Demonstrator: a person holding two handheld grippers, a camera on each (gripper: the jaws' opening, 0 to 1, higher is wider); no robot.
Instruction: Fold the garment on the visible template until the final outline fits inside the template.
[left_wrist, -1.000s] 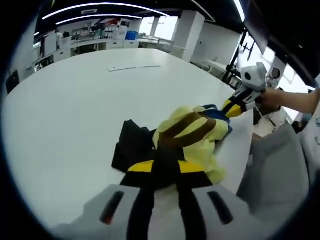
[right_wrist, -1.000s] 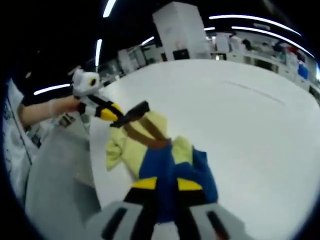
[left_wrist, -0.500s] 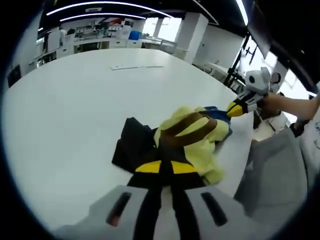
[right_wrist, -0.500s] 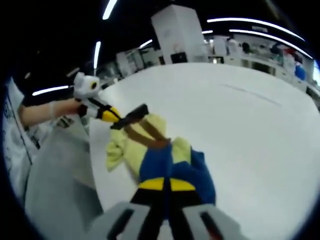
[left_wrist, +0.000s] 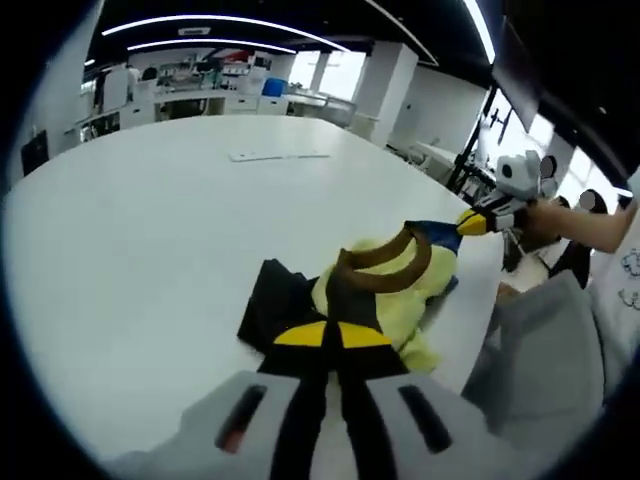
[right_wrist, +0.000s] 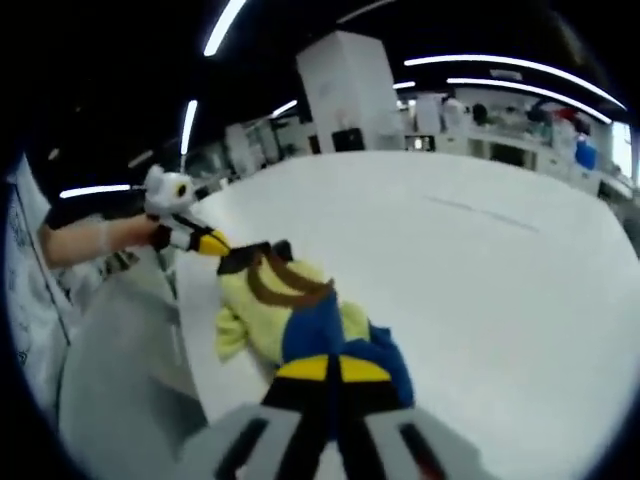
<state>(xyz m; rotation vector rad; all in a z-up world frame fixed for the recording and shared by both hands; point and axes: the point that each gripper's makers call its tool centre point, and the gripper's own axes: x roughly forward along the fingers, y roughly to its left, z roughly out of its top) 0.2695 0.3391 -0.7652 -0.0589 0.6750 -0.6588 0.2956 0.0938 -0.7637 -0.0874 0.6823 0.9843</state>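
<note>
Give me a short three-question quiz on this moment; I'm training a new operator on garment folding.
1. True or false: the left tongs and right tongs are both shut on the garment.
2. What colour is the garment's collar band? A) red B) brown C) white
3. What does the garment rest on?

Key:
1. True: each pair pinches the cloth.
2. B.
3. The white table, beside dark fabric.
</note>
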